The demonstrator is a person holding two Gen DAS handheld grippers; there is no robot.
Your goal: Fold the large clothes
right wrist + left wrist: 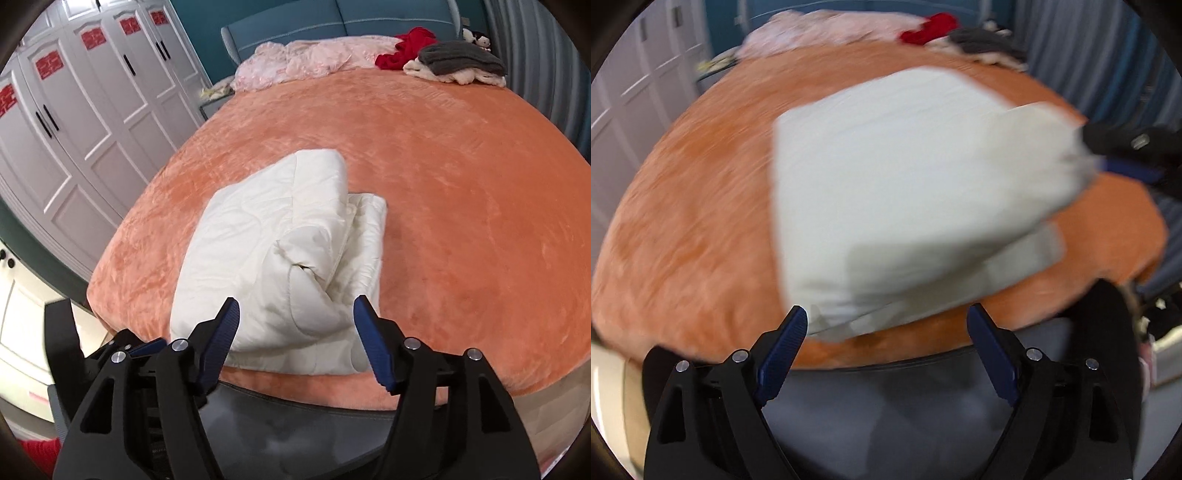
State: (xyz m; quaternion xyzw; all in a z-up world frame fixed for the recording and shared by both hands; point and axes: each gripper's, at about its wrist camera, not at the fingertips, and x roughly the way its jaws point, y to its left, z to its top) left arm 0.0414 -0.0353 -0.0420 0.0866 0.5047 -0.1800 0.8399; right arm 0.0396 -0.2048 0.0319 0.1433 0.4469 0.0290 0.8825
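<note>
A white quilted cover [280, 258] lies folded into a thick bundle on the orange bed [461, 206], near its front edge. It also shows in the blurred left wrist view [894, 192]. My right gripper [295, 314] is open, its fingers either side of the bundle's near end, with nothing held. My left gripper [886, 325] is open and empty just before the bundle's near edge. The right gripper also shows in the left wrist view [1123, 155], at the bundle's right end.
White wardrobes [74, 122] stand left of the bed. At the head lie a pink blanket [306, 59], a red garment [406, 46] and a grey and cream pile [461, 61]. A teal headboard [332, 26] is behind.
</note>
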